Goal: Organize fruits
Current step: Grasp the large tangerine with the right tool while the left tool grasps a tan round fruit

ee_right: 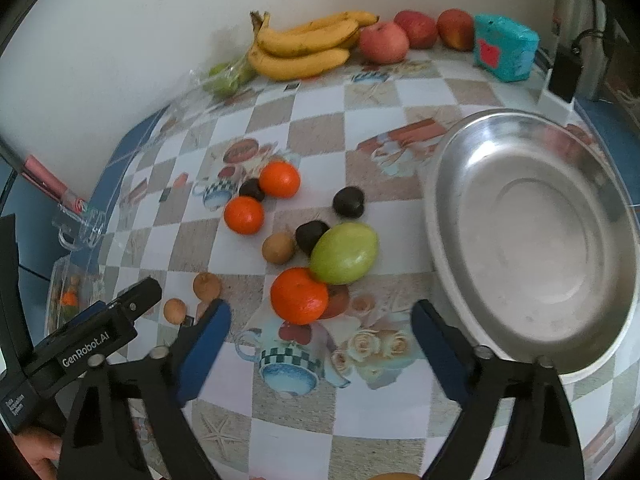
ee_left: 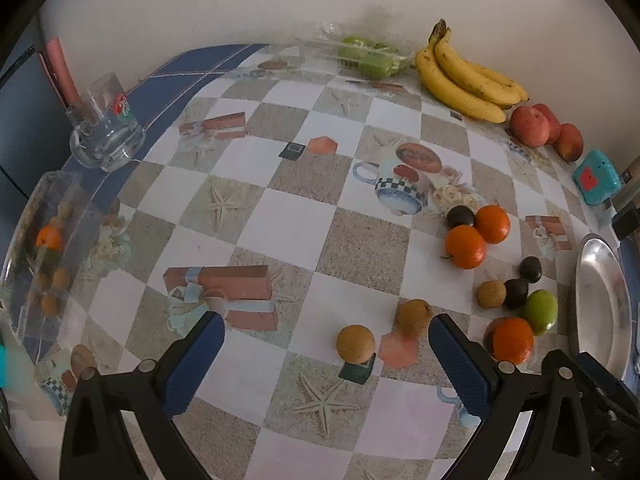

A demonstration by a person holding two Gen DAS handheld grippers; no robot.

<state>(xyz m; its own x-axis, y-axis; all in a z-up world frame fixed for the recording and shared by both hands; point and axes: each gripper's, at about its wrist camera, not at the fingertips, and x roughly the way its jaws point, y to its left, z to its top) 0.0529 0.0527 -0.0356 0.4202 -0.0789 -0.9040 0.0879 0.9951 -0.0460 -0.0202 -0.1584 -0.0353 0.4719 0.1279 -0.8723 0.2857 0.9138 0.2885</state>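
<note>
Nearest orange (ee_right: 299, 295) sits on the tabletop (ee_right: 392, 408) just ahead of the right tongs (ee_right: 320, 324), slightly left of centre, steel bowl (ee_right: 440, 208) to its right. Right tongs gape, empty; left tongs (ee_left: 326, 336) likewise, farther off.

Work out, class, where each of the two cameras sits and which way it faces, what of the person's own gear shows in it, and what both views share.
Left wrist: on the left gripper, looking steeply down at two brown fruits; own open blue fingers show.
Right wrist: on the right gripper, looking down at an orange beside the steel dish; own open fingers and a hand show.
Shared: bananas, green fruit, dish.
</note>
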